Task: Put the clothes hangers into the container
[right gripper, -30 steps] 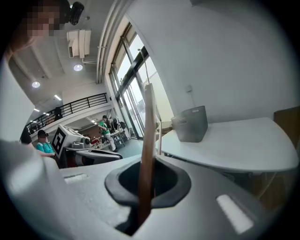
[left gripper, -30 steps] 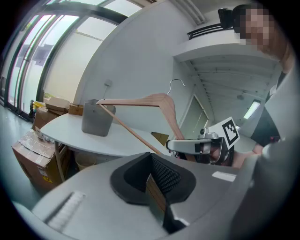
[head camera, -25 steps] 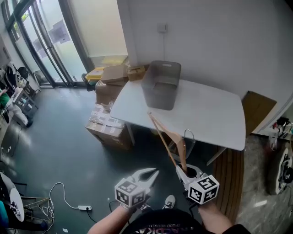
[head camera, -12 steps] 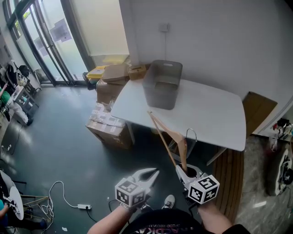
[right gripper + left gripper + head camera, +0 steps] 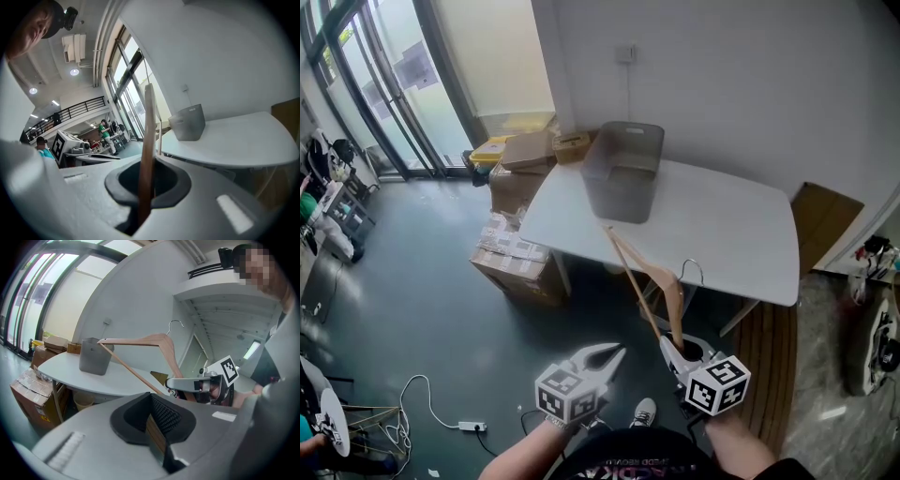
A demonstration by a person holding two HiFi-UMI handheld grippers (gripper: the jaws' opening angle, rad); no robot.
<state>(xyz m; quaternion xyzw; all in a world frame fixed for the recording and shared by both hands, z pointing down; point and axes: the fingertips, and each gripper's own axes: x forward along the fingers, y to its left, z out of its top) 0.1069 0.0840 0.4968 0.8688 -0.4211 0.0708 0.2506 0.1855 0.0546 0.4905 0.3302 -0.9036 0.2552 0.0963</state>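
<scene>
Step in hand: the carry. R gripper (image 5: 673, 349) is pinched on the lower end of a wooden hanger (image 5: 673, 305), jaws tight on the wood w/ the bar running straight up out of them in the right gripper view (image 5: 147, 140). The hanger is in the air off the table's (image 5: 722, 234) near edge, above the floor and not over the top yet. Its metal hook is on the side away from the L gripper.

L gripper (image 5: 609, 356) is pressed together w/ nothing in it. It hangs just beside the R one and takes no part in the hold.

The bin (image 5: 623, 173) stands at the table's far left corner, near the wall, open top up. The inside can't be seen well enough to say if anything's in it.

Next move, as I judge it:
- Reach fwd and left across the table to that corner.
- Lift the hanger clear of the bin's rim and tip it in end first.
- Let the R jaws go only once it's inside.
- The hanger looks long vs the bin opening, so it'll prob. have to go in slanted. Watch the hook doesn't snag the rim.

Count:
- hangers: 1
- bin: 1
- table: 1
- grippers: 2
- cardboard boxes (image 5: 520, 267): several on the floor by the table's left edge, exact no. unclear
</scene>
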